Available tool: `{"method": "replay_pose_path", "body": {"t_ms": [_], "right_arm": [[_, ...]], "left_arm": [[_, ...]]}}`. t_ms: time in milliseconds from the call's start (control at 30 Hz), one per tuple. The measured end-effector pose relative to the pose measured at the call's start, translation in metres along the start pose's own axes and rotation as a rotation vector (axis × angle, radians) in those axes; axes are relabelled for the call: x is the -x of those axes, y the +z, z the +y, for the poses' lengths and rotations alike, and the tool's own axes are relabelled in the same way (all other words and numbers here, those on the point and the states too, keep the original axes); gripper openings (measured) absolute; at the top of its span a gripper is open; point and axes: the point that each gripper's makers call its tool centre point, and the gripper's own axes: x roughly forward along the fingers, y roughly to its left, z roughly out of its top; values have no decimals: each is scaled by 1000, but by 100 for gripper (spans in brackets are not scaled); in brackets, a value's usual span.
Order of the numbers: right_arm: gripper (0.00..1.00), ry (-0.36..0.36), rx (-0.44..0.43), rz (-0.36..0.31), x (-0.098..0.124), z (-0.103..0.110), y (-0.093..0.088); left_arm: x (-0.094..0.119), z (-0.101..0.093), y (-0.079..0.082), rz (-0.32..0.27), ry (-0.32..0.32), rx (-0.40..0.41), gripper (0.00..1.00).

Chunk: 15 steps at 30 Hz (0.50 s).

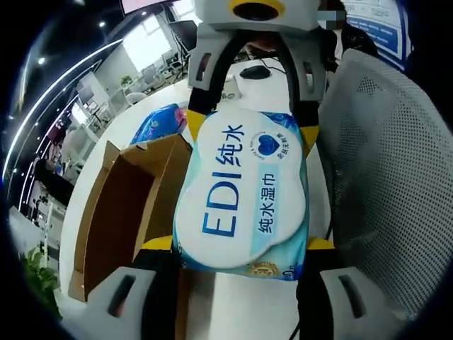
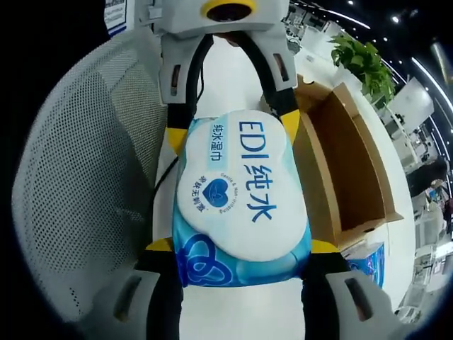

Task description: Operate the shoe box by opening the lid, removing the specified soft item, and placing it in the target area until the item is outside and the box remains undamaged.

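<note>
Grey mesh chair (image 1: 386, 177) beside white table (image 1: 269, 88); black mouse (image 1: 255, 71) on table; potted plant (image 2: 364, 64).

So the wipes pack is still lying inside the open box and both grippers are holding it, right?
Not quite. The wipes pack is outside the box, held up beside it over the white table. The left gripper view shows the box open with the pack next to it, not in it. The rest is right: the left gripper and right gripper each clamp one end of the pack.

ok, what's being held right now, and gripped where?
A wet wipes pack, held between both hand-held grippers: left on one end, right on the opposite end, beside the open cardboard box.
</note>
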Motion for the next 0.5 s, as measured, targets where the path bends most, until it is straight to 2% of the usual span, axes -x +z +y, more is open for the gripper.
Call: {"method": "replay_pose_path", "body": {"t_ms": [300, 500], "right_arm": [[65, 34, -17, 13, -11, 7, -10], [66, 52, -12, 29, -16, 9, -14]], "left_arm": [[-14, -8, -5, 14, -35, 17, 67], [-20, -10, -7, 23, -36, 28, 67]]}}
